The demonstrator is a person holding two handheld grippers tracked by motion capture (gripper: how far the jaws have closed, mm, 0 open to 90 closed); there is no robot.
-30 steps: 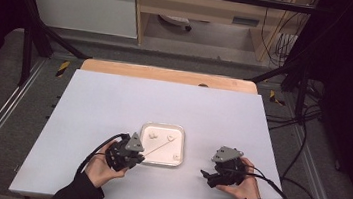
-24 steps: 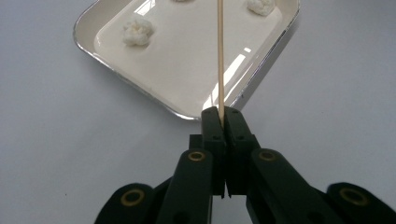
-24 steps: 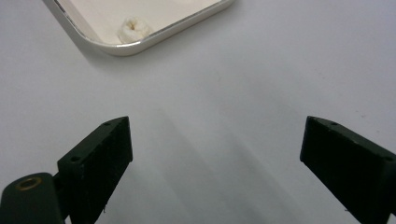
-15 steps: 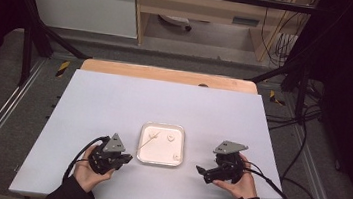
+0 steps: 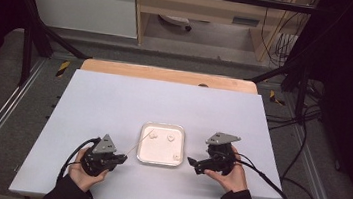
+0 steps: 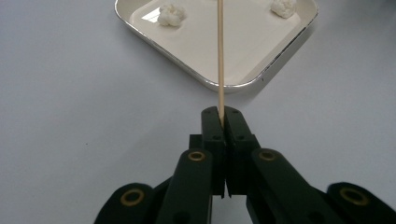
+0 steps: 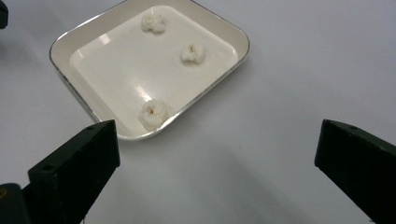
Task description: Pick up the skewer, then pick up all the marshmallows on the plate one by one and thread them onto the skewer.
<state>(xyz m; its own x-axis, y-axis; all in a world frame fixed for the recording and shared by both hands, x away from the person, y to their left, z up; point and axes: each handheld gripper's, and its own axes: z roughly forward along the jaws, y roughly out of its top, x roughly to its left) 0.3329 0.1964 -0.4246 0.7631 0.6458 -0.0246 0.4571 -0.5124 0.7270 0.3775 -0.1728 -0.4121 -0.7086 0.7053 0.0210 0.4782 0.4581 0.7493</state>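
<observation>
- left gripper [image 6: 221,116] has its jaws pinched tight on the near end of a thin wooden skewer [image 6: 220,56]; the stick runs forward over the tray's [image 6: 243,84] near rim, probably lined up to spear a piece
- right gripper [image 7: 217,154] just opened its jaws wide, nothing between them; it sits just right of the tray, likely ready to grab or steady something
- three white popcorn-like bits [image 7: 153,113] lie apart inside the tray; one sits near the rim closest to the right gripper

White table [image 5: 113,102], wooden board [image 5: 167,74] beyond, cables [image 5: 305,144] beside
</observation>
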